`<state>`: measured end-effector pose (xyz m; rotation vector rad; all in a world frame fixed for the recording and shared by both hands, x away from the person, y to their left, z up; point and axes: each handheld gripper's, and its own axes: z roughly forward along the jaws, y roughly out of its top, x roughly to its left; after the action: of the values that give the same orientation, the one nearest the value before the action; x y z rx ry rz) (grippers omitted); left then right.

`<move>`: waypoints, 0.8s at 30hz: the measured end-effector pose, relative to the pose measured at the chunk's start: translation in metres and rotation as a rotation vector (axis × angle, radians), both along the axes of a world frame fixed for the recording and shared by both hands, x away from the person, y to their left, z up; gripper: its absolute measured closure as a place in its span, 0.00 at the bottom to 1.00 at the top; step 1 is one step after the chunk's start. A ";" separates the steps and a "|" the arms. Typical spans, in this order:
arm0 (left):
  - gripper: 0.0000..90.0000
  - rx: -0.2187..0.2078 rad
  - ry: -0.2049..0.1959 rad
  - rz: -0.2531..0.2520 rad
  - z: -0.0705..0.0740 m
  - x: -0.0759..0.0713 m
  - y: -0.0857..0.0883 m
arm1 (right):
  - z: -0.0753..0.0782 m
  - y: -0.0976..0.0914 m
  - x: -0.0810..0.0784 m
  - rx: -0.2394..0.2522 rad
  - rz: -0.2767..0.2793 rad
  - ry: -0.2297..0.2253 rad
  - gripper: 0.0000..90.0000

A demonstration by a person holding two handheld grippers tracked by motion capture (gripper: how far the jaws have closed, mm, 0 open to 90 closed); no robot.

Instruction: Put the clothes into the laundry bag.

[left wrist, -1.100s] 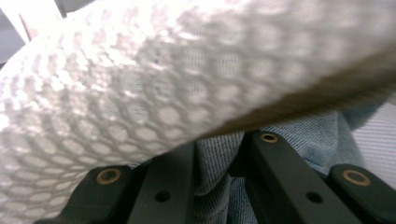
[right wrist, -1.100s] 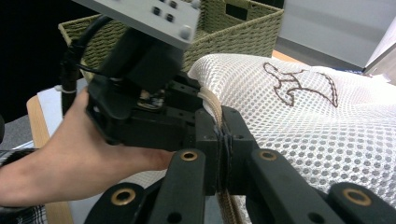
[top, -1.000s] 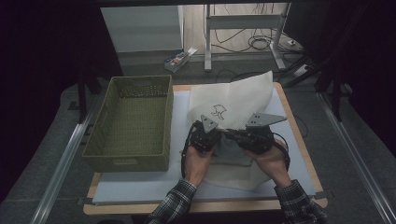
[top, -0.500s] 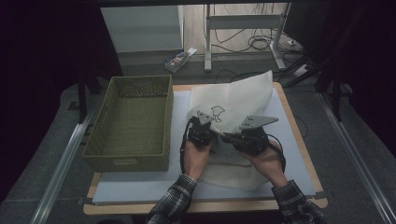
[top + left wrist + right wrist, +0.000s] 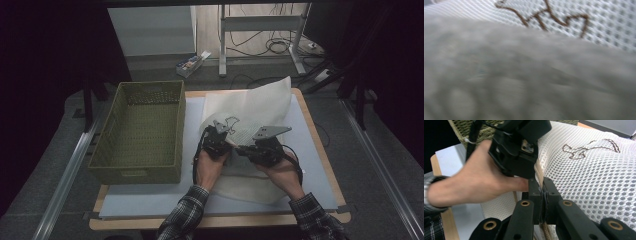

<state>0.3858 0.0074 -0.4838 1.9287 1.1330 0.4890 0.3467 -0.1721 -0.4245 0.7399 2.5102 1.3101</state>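
Note:
A white mesh bag (image 5: 252, 105) lies on the table, its far part raised, with a brown cord (image 5: 229, 121) looped on top. My right gripper (image 5: 541, 186) is shut on the bag's thick seamed edge (image 5: 538, 173); in the high view it (image 5: 244, 149) points left. My left gripper (image 5: 223, 139) sits just ahead of it on the same edge. Its black body (image 5: 516, 150) and the hand holding it are close in the right gripper view. Its jaws have just been opening, but the mesh (image 5: 599, 27) and cord (image 5: 549, 15) hide them, blurred and very close.
An olive woven basket (image 5: 140, 130) stands to the left of the bag, and its wall (image 5: 464, 130) shows behind the left hand. A pale blue mat (image 5: 312, 165) covers the wooden table (image 5: 327, 165). Cables and a metal frame lie on the floor beyond.
Both hands have sunk a little with the bag's edge and stay close together. The right gripper keeps its hold on the seam.

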 end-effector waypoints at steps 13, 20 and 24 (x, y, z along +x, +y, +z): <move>0.34 0.030 -0.001 -0.082 0.003 -0.037 0.013 | 0.000 -0.001 0.000 0.011 -0.005 -0.004 0.95; 0.26 0.016 0.017 -0.121 0.005 -0.055 0.019 | 0.001 -0.002 -0.002 0.017 -0.007 -0.007 0.95; 0.24 0.018 0.024 -0.143 0.010 -0.067 0.025 | 0.003 -0.003 -0.004 0.020 -0.009 -0.015 0.95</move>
<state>0.3189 0.0327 -0.4736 2.0192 1.0006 0.4004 0.3425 -0.1751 -0.4210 0.7412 2.4826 1.3347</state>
